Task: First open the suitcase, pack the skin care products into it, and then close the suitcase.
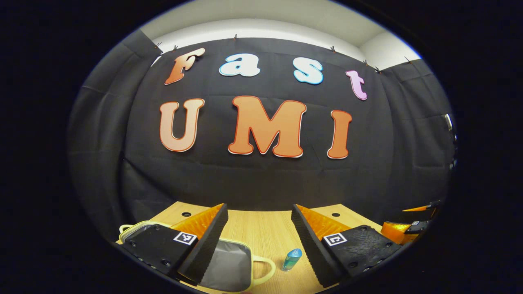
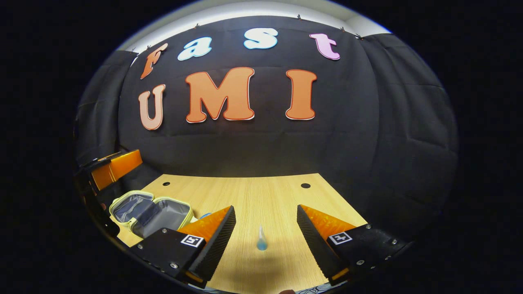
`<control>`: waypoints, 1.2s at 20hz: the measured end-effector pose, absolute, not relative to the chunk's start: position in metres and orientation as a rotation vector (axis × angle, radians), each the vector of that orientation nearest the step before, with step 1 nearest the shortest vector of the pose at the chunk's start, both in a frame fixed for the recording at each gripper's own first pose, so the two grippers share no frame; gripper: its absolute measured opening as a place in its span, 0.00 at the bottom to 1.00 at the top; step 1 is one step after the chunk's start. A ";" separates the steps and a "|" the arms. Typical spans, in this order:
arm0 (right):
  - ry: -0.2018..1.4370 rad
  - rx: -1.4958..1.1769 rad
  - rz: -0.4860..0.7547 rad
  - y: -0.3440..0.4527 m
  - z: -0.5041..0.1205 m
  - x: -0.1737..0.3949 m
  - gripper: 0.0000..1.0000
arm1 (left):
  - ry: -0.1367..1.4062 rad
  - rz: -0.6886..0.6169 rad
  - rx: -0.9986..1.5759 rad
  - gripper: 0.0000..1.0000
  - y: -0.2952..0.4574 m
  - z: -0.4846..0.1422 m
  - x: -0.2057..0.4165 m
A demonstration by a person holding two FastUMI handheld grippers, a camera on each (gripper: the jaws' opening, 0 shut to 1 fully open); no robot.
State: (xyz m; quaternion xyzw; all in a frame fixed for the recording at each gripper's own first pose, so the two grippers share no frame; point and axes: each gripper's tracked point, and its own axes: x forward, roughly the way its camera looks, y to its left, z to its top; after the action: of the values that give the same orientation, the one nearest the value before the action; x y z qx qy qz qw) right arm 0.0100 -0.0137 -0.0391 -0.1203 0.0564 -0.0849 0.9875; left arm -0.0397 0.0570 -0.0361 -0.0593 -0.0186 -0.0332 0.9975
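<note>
Left gripper (image 1: 259, 241): fingers spread wide, holding nothing, above the near table (image 1: 261, 228).
Right gripper (image 2: 265, 241): fingers wide apart, nothing held.
Case (image 2: 151, 212): small pale-rimmed suitcase, open, grey lining showing, on the left of the table; partly under the left gripper's left finger.
Bottle (image 1: 291, 259): small blue one, lying on the wood just right of the case.
Tube (image 2: 261, 241): thin item with a blue end, perhaps a dropper, between the right gripper's fingers, on the table.

Both grippers are sporting chunky black finger mounts (image 1: 163, 245) dotted with small screws. Each mount is carrying a square black-and-white marker tag (image 2: 342, 237), and the wedge fingers (image 2: 220, 237) are showing ridged inner faces.
</note>
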 end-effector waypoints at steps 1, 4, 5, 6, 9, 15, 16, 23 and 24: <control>0.113 -0.245 -0.169 -0.013 -0.039 0.010 0.95 | -0.030 -0.076 -0.113 0.96 0.054 -0.039 -0.040; 0.117 -0.235 -0.163 -0.009 -0.040 0.012 0.95 | -0.041 -0.088 -0.115 0.96 0.051 -0.038 -0.042; 0.118 -0.229 -0.159 -0.007 -0.041 0.012 0.95 | -0.042 -0.094 -0.116 0.96 0.050 -0.039 -0.044; 0.117 -0.225 -0.155 -0.004 -0.041 0.013 0.95 | -0.038 -0.100 -0.115 0.97 0.049 -0.040 -0.044; 0.117 -0.229 -0.147 0.001 -0.042 0.014 0.95 | -0.031 -0.113 -0.114 0.96 0.047 -0.042 -0.046; 0.116 -0.221 -0.143 0.006 -0.042 0.015 0.95 | -0.006 -0.107 -0.111 0.96 0.052 -0.050 -0.044; 0.116 -0.222 -0.143 0.006 -0.042 0.015 0.95 | -0.006 -0.104 -0.107 0.97 0.054 -0.052 -0.043; 0.107 -0.221 -0.148 0.004 -0.038 0.017 0.95 | 0.013 -0.120 -0.085 0.96 0.047 -0.060 -0.042; 0.107 -0.223 -0.149 0.004 -0.038 0.018 0.95 | 0.014 -0.124 -0.079 0.96 0.047 -0.060 -0.041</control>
State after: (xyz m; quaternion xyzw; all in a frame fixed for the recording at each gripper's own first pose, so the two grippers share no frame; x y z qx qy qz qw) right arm 0.0185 0.0038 -0.0378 -0.1109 0.0532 -0.0742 0.9896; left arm -0.0415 0.0468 -0.0598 -0.0393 0.0070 -0.0618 0.9973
